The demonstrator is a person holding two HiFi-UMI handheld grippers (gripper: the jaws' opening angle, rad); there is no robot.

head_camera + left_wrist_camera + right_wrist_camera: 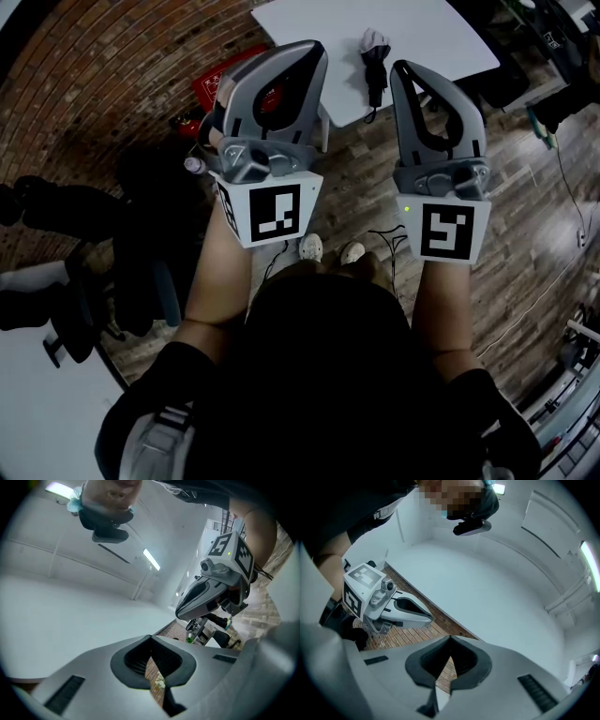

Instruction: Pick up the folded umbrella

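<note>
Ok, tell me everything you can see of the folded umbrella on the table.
The umbrella is small, folded and mostly black, with a pale grey patch at its far end and a thin cord loop trailing at the near end. It lies flat on the white table, near its front edge. Only the table touches it.

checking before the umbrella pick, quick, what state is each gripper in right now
Left gripper: closed, holding nothing.
Right gripper: closed, holding nothing.
</note>
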